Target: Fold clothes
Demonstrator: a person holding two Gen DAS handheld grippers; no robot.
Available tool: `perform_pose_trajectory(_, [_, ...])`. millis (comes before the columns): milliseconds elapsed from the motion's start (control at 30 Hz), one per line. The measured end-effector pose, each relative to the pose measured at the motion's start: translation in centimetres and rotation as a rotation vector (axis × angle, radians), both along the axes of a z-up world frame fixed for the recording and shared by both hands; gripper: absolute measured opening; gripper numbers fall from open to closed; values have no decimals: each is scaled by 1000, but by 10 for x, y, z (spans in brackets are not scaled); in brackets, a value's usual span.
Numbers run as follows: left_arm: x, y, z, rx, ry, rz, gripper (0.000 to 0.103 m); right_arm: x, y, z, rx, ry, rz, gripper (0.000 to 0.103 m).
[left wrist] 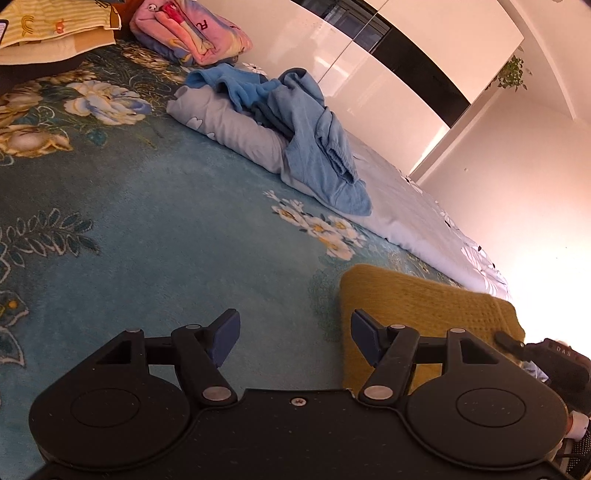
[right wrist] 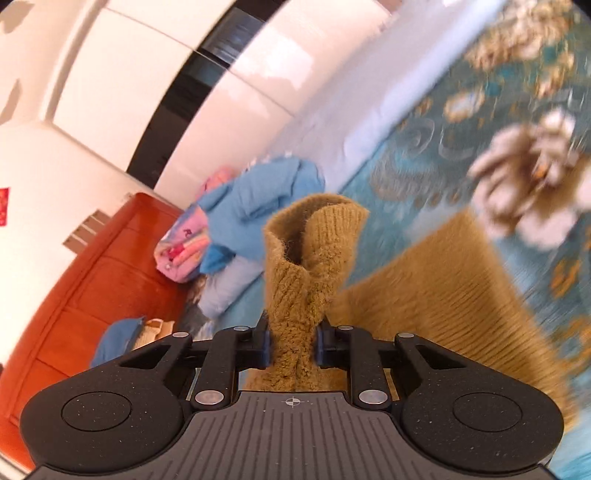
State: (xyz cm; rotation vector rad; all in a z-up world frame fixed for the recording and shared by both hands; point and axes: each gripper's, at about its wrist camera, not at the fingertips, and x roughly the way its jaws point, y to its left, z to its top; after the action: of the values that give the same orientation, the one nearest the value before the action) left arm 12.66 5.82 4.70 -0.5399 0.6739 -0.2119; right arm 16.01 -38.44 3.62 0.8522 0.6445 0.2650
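A mustard-yellow knitted sweater lies on the teal floral bedspread at the lower right of the left wrist view. My left gripper is open and empty, hovering just left of the sweater's edge. My right gripper is shut on a bunched part of the same sweater, which stands up between the fingers, with the rest trailing to the right. The right wrist view is blurred by motion.
A crumpled blue garment lies on a pale grey folded quilt. A pink folded blanket and yellow striped bedding lie at the bed's head. A wooden headboard and white wardrobe doors border the bed.
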Motion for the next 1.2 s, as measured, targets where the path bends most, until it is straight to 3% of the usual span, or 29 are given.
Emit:
perform_pose_trajectory(200, [3, -19, -5, 29, 16, -60, 67, -4, -40, -45, -70, 141, -81, 19])
perform_pose_trajectory(300, [8, -31, -5, 37, 21, -92, 67, -5, -43, -62, -35, 145, -89, 21])
perform_pose_trajectory(433, [23, -59, -3, 78, 5, -167, 70, -7, -38, -50, -96, 117, -60, 26])
perform_pose_trajectory(533, [39, -81, -6, 108, 18, -230, 75, -18, -42, -31, -168, 57, -37, 42])
perform_pose_trajectory(600, [49, -92, -9, 124, 35, -264, 76, -26, -52, -29, -171, 55, -38, 60])
perform_pose_trajectory(700, [64, -109, -15, 144, 60, -310, 79, -35, -66, -32, -161, 67, -49, 62])
perform_pose_trajectory(733, [69, -113, -18, 146, 70, -326, 80, -37, -69, -36, -148, 74, -59, 68])
perform_pose_trajectory(767, [73, -117, -21, 148, 77, -339, 81, -38, -72, -41, -126, 77, -63, 82])
perform_pose_trajectory(800, [76, -120, -24, 150, 82, -346, 82, -37, -73, -46, -95, 75, -60, 87])
perform_pose_trajectory(867, [81, -125, -29, 154, 92, -352, 83, -33, -73, -54, -45, 69, -47, 87])
perform_pose_trajectory(1067, [93, -128, -45, 156, 110, -367, 90, -15, -70, -67, -56, 75, -12, 87])
perform_pose_trajectory(1200, [101, -121, -61, 50, 146, -394, 91, 1, -67, -70, -49, 55, 51, 88])
